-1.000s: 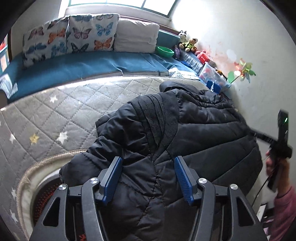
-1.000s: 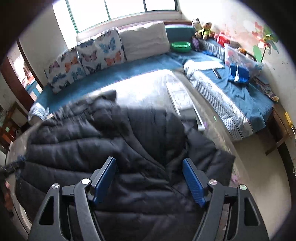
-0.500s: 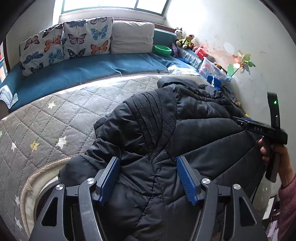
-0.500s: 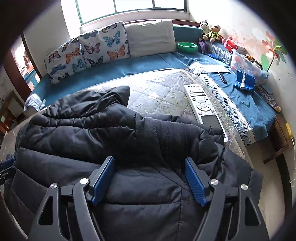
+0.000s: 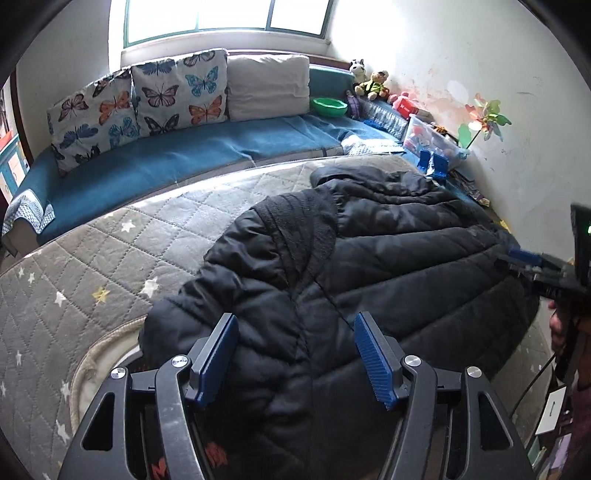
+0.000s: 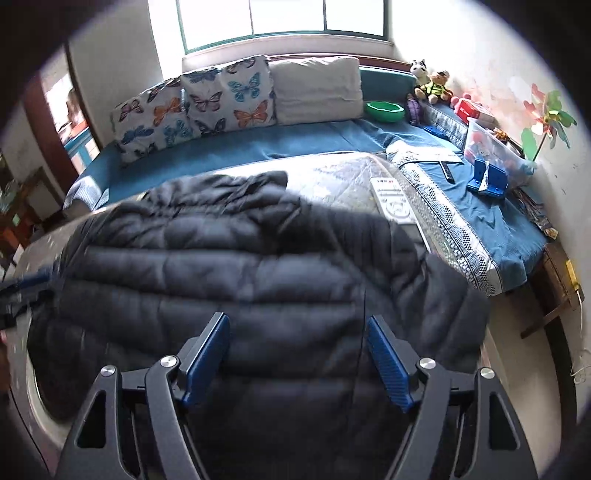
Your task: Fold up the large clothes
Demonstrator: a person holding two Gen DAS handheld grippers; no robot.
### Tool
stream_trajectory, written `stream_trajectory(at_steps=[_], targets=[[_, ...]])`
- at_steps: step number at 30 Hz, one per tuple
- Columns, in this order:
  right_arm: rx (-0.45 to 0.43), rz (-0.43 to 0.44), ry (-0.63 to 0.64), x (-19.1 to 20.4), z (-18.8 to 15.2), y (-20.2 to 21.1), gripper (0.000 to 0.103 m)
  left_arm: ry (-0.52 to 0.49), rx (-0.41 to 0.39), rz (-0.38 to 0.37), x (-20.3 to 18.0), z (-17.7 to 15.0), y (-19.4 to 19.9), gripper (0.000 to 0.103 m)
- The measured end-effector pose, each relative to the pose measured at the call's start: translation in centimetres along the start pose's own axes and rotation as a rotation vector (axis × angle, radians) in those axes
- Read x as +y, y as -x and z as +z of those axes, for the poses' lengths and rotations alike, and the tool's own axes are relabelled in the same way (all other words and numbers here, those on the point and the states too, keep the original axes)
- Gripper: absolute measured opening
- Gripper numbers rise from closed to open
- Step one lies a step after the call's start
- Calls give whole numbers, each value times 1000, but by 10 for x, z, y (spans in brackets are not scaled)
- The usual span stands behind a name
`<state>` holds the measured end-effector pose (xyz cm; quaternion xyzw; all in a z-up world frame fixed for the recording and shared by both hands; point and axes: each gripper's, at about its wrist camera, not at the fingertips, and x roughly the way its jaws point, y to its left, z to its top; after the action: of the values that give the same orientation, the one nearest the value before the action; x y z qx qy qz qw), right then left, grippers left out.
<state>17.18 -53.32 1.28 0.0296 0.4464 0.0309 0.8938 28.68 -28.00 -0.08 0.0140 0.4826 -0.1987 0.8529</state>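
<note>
A black quilted puffer jacket (image 5: 369, 266) lies spread, rumpled, over the grey quilted mattress (image 5: 92, 266).

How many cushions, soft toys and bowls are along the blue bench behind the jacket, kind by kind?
Butterfly cushions: 2
Plain cream cushion: 1
Soft toys: 2, the black-and-white one and the brown bear
Green bowl: 1
Total: 6

I note a bright window (image 5: 225, 16) above a blue daybed (image 5: 177, 162), butterfly cushions (image 5: 140, 99) along it, and a stained white wall (image 5: 461, 55).
</note>
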Motion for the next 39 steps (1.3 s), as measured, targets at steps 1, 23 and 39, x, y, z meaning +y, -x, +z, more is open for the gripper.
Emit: stream_trajectory(at_steps=[1,23,39], targets=[[7,-7,12,1,-6,4,83,-4,-3,0,-2,-3,5,69],[-63,-71,-30,67,-104,97,83,-41,-102,104,-76,-126,145,78],[-135,-54,-100,96,-142,131,83,-13,-135,154,-80,-185,198,86]])
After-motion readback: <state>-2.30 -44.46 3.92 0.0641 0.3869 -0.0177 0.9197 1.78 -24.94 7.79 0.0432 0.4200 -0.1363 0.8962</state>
